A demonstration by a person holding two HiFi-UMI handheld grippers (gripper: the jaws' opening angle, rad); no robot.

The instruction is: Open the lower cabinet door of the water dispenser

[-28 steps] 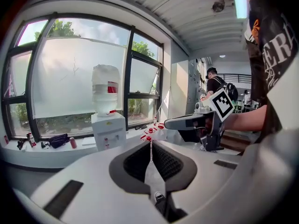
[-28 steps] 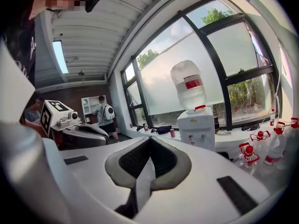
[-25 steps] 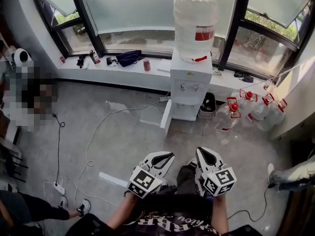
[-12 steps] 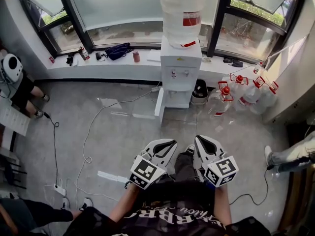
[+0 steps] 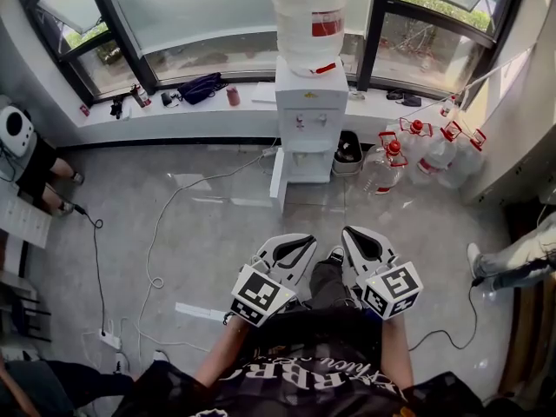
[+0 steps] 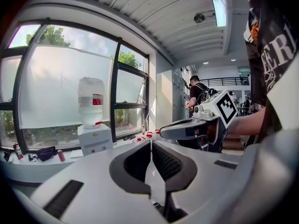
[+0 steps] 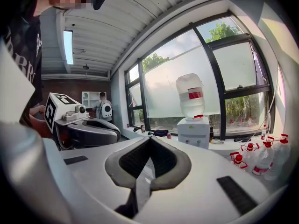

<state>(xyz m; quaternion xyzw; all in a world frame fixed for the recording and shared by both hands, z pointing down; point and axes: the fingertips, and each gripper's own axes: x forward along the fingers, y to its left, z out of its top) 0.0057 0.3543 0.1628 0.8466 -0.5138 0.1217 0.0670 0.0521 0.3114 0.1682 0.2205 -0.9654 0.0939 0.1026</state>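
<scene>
The white water dispenser [image 5: 310, 115] stands against the window sill with a large clear bottle [image 5: 307, 11] on top. At its lower part a white door panel [image 5: 278, 181] stands out toward me on the left side, swung open. Both grippers hover side by side far from the dispenser, over my legs. The left gripper [image 5: 304, 243] is shut with nothing between its pads. My right gripper [image 5: 352, 234] is shut and empty too. The dispenser [image 6: 95, 139] shows small in the left gripper view, beyond the left gripper [image 6: 151, 142]. It also shows beyond the right gripper [image 7: 149, 139].
Several clear water jugs with red caps [image 5: 408, 150] sit on the floor right of the dispenser, and a black bin [image 5: 347, 150] is beside it. Cables [image 5: 156, 233] and a power strip [image 5: 109, 339] lie on the floor at left. People's legs show at left [image 5: 52, 176] and right [image 5: 512, 263].
The view has shifted, so the dispenser now sits higher and further left in the frame. Both grippers have risen slightly together and stay shut.
</scene>
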